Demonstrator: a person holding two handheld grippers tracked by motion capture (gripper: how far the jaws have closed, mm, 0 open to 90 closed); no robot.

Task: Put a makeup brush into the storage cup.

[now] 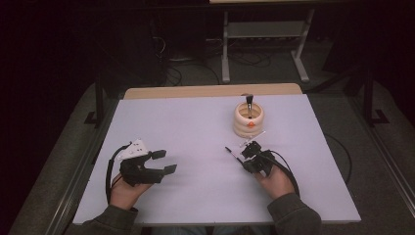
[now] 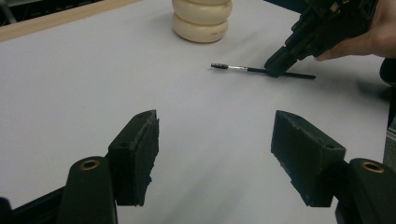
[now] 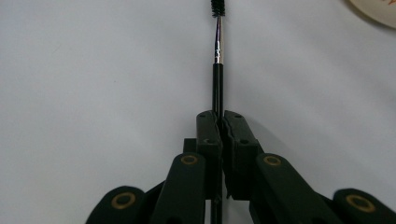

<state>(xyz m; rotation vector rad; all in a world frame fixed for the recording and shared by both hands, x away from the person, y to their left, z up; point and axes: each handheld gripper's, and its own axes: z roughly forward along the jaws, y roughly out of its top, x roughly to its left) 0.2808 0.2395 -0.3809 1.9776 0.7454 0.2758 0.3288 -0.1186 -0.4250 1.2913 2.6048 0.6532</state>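
Mascara-type wand [image 3: 217,70] — a thin black stick with a silver ferrule and a small bristle head — lies low on the white table [image 1: 186,127], clamped between the jaws of the right gripper [image 3: 218,116]. In the right gripper view its long axis runs straight ahead from the jaw tips, bristle end farthest out, while the rear of the handle passes back between the pressed-together jaws. In the left gripper view the same wand [image 2: 261,70] lies nearly flat on the table, bristles pointing away from the right gripper [image 2: 275,70] and a short tail of handle sticking out behind it.

Ahead of the right gripper and a little to its outer side stands a cream ribbed holder [image 1: 248,120] with an orange mark on its front and a dark-handled brush [image 1: 249,104] upright in it. It is near the right gripper but apart from it.

Left gripper [image 1: 162,162] rests well apart from the right one, jaws wide apart and holding nothing. Bare tabletop lies between the two grippers and ahead of the left one — open room up to the wooden strip [image 1: 210,91] at the far edge. The table's near edge is close behind both hands.
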